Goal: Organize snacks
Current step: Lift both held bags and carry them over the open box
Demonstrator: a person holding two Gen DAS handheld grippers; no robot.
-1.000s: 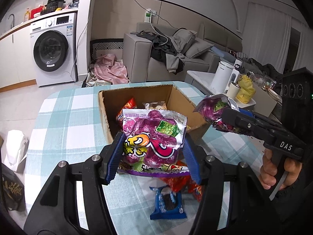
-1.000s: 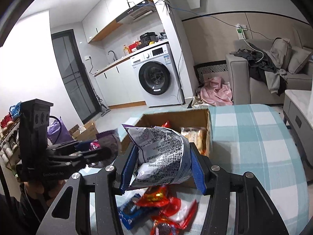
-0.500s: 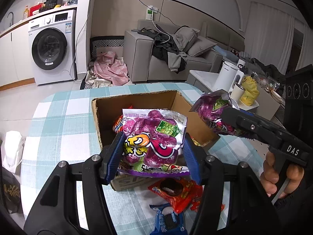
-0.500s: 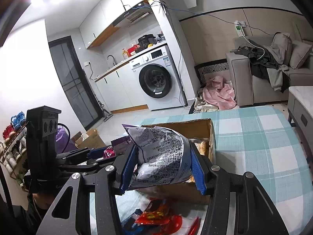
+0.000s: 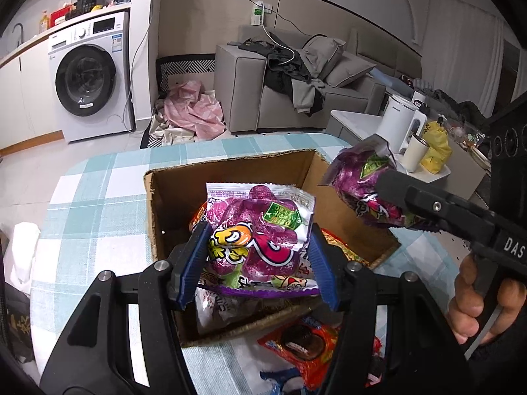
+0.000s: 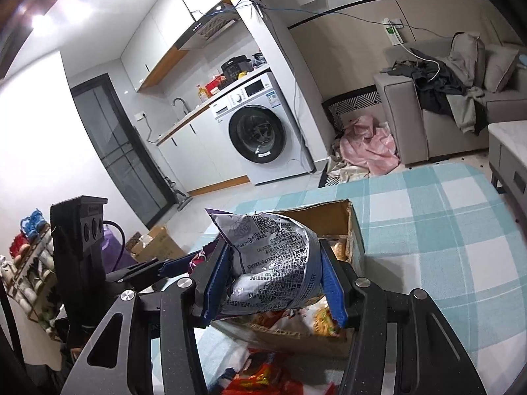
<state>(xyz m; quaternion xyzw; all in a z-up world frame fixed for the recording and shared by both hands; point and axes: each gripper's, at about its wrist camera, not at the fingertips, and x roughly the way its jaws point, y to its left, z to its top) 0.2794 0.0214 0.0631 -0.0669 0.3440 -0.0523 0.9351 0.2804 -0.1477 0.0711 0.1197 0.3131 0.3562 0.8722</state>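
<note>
Left tool (image 5: 258, 260): clenching a purple snack bag (image 5: 260, 243) by its sides, holding it over the open cardboard box (image 5: 230, 171).
Right tool (image 6: 275, 281): gripping a second purple bag (image 6: 273, 263), showing its silver printed back in its own view and its purple front (image 5: 365, 191) in the left view.
Second bag position: hanging over the box's right edge in the left view.
Hand (image 5: 474, 302): wrapping around the right tool's handle and trigger.
Box: sitting on the checked blue-and-white surface (image 5: 92, 197), holding other packets, orange and red ones peeking out beneath the held bag.
Loose snacks: lying on the surface just in front of the box, a red cookie packet (image 5: 303, 345) nearest, a blue wrapper (image 5: 276, 378) beside it.
Background: washing machine (image 5: 89, 79) standing at the far left, grey sofa (image 5: 296, 75) carrying clothes, pink cloth (image 5: 194, 112) lying on the floor between them.
</note>
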